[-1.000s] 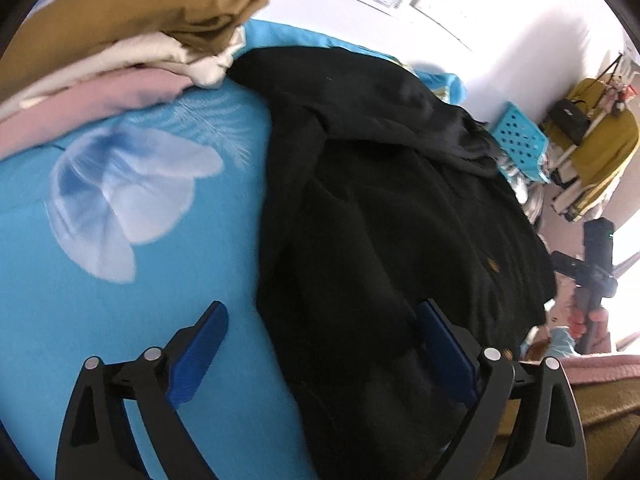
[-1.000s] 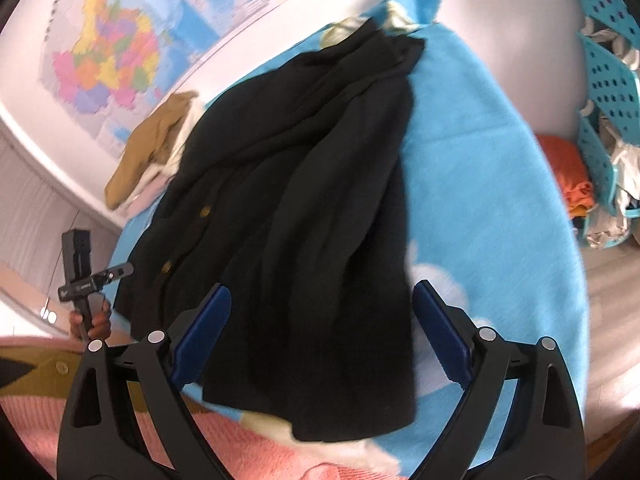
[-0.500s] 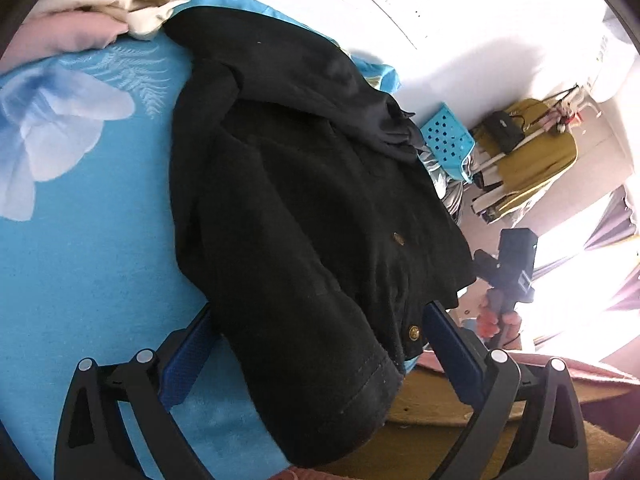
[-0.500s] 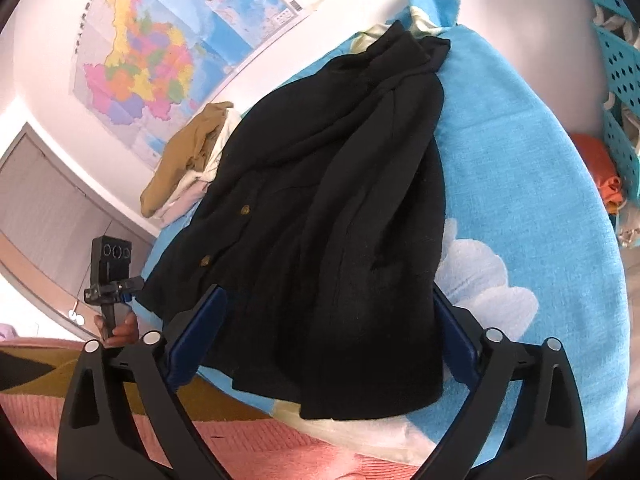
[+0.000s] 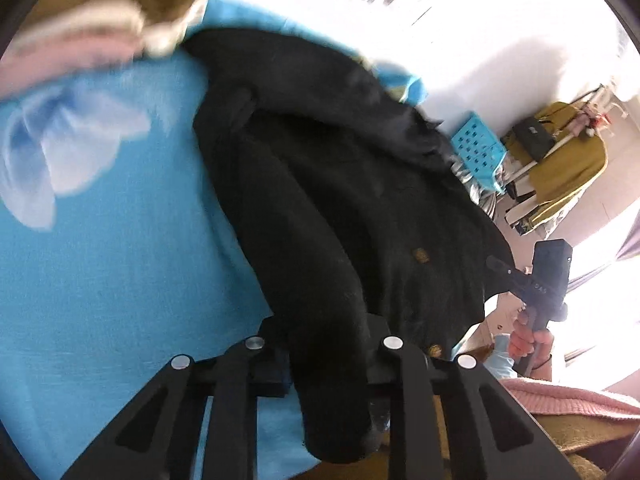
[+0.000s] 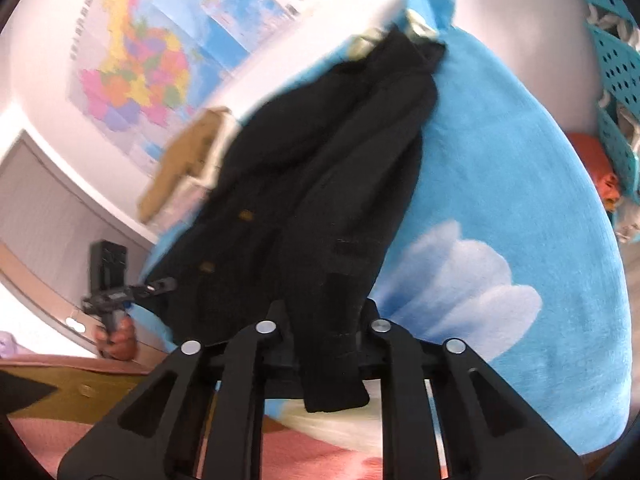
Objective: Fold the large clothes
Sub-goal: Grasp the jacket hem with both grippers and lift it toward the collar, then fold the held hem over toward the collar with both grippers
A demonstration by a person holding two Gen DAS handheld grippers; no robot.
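- The black coat (image 5: 344,184) lies lengthwise on the blue bedspread (image 5: 120,264), its collar toward the far wall and its hem at the near edge of the bed; brass buttons (image 5: 421,255) show on its front.
- The left gripper (image 5: 326,364) is clamped on a thick roll of the coat's near end, apparently a sleeve or the hem corner, with fabric bulging out between the jaws.
- The right gripper (image 6: 326,344) is likewise clenched on the coat's other near end, cloth hanging down past the jaws.
- No fold looks made yet: the coat is full length and rumpled, with loose ridges down its body.
- As I judge it, the task is at its start for this garment: both grips are secured, and the spreading, sleeve folds and body folds are all left to do.
- A pile of clothes in brown, cream and pink (image 5: 108,20) sits at the bed's far corner, near the coat's shoulder; both views are motion-blurred.
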